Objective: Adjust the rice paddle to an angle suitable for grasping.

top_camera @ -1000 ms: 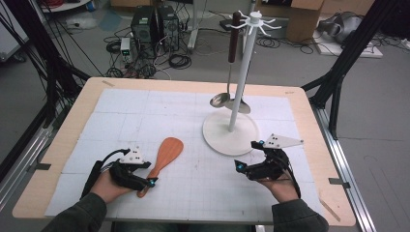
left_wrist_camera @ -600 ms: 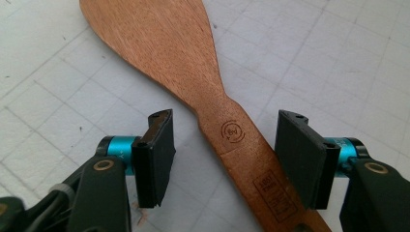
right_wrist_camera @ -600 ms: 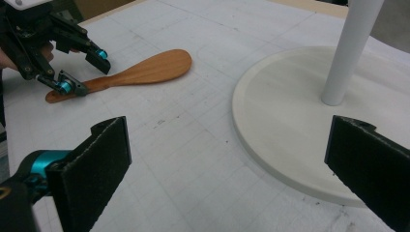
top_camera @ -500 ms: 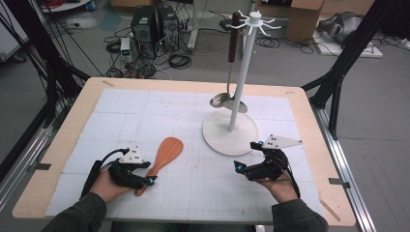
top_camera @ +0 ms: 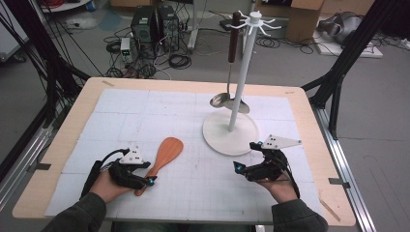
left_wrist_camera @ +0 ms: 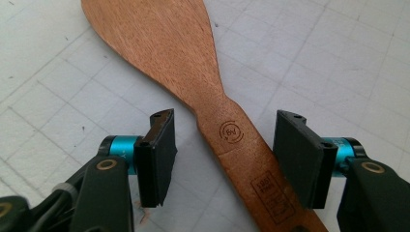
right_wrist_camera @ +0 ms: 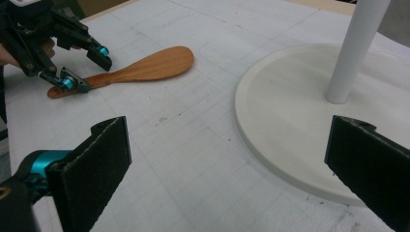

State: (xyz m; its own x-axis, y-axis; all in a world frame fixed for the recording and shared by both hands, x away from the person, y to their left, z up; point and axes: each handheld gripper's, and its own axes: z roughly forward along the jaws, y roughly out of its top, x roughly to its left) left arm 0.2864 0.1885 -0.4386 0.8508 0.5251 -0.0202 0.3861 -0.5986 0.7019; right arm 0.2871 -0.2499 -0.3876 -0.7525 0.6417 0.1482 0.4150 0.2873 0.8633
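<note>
— Where is the flat reddish-brown wooden spatula [top_camera: 162,158] lying right now?

— Flat on the white gridded mat [top_camera: 193,121] that covers the light wooden table [top_camera: 58,150], toward the near-left corner. Its broad blade points away toward the far edge and its handle runs back toward the near edge.

— And the left gripper [top_camera: 150,174]?

— It sits right over the handle. In the left gripper view the two black pads [left_wrist_camera: 157,157] stand either side of the narrow neck of the spatula [left_wrist_camera: 193,96], with mat showing between the left pad and the wood. The jaws have just been closing a little, with the handle between them. On the right side the pad looks very close to the wood, but from here I can't say for sure whether it touches. I'd call it spread around the handle, not pinching it.

— What about the other hand?

— The right gripper [top_camera: 244,155] rests low near the near-right part of the table, just beside the round white base of the white utensil stand [top_camera: 231,133]. Its jaws are spread wide with nothing between them; in the right gripper view you see bare mat and the base's rim [right_wrist_camera: 270,145] through the gap.

— Anything on the stand?

— A metal ladle with a dark handle [top_camera: 232,53] hangs from one hook at the top, its bowl down near the pole.
</note>
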